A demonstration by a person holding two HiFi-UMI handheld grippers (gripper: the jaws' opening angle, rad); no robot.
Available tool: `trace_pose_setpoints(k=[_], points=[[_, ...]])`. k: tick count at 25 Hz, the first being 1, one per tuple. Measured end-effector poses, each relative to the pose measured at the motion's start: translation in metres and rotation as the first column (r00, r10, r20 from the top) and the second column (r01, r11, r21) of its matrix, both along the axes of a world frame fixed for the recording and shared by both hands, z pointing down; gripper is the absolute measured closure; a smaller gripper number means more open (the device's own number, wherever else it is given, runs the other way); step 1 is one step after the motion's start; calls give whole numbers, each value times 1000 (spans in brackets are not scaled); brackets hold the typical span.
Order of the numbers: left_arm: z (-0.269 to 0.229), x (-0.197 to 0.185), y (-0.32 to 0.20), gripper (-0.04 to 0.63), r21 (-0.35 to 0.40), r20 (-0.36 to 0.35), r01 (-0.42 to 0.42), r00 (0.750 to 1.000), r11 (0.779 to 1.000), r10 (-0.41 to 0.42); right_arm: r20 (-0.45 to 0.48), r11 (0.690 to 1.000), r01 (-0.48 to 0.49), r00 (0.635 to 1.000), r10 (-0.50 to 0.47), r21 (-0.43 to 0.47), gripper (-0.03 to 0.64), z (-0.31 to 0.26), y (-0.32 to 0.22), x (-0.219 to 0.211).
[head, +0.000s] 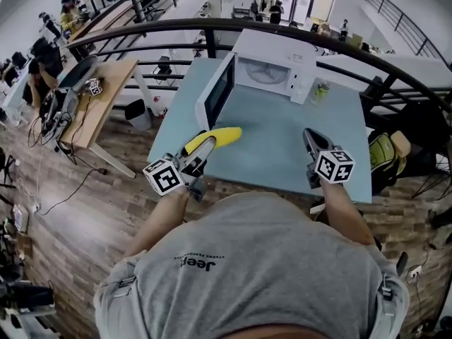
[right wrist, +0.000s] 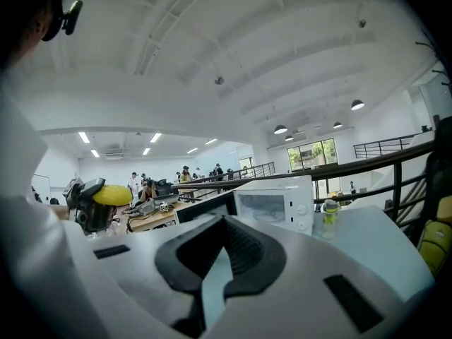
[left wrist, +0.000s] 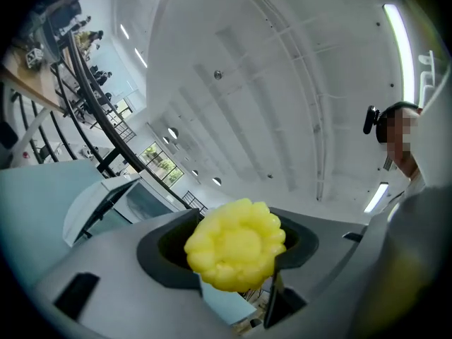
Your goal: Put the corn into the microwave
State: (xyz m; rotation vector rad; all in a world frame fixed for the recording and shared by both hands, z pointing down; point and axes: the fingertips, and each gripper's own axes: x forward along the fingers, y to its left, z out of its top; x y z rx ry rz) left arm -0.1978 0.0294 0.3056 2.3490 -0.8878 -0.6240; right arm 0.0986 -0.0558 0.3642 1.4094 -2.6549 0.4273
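A yellow corn cob [head: 220, 137] sticks out of my left gripper [head: 203, 150], which is shut on it above the table's near left edge. In the left gripper view the cob's round end [left wrist: 236, 246] fills the space between the jaws. The white microwave [head: 272, 69] stands at the far side of the light blue table [head: 282, 147], its door [head: 217, 90] swung open to the left. My right gripper [head: 311, 141] hovers over the near right part of the table, jaws together and nothing in them. The right gripper view shows the microwave [right wrist: 272, 203] ahead and the corn [right wrist: 111, 195] at the left.
A small bottle with a yellow-green label [head: 321, 90] stands to the right of the microwave. A black railing [head: 176, 30] curves behind the table. A wooden desk [head: 106, 97] and a grey bin [head: 139, 114] lie to the left, and a yellow-green bag [head: 385, 150] to the right.
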Motion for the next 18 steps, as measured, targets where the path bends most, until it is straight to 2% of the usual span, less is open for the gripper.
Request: trace_pose_setpoints(k=[6, 9, 18], points=[[-8, 73, -42, 331, -6, -4, 14, 1000, 1000, -14, -14, 999, 39, 999, -39, 7, 598, 0, -32, 67], [-4, 101, -62, 331, -29, 20, 12, 1000, 1000, -11, 1, 999, 41, 999, -41, -1, 598, 5, -45, 94], [-1, 157, -107, 331, -64, 81, 3, 997, 998, 2, 43, 997, 68, 997, -67, -26, 598, 19, -74, 132]])
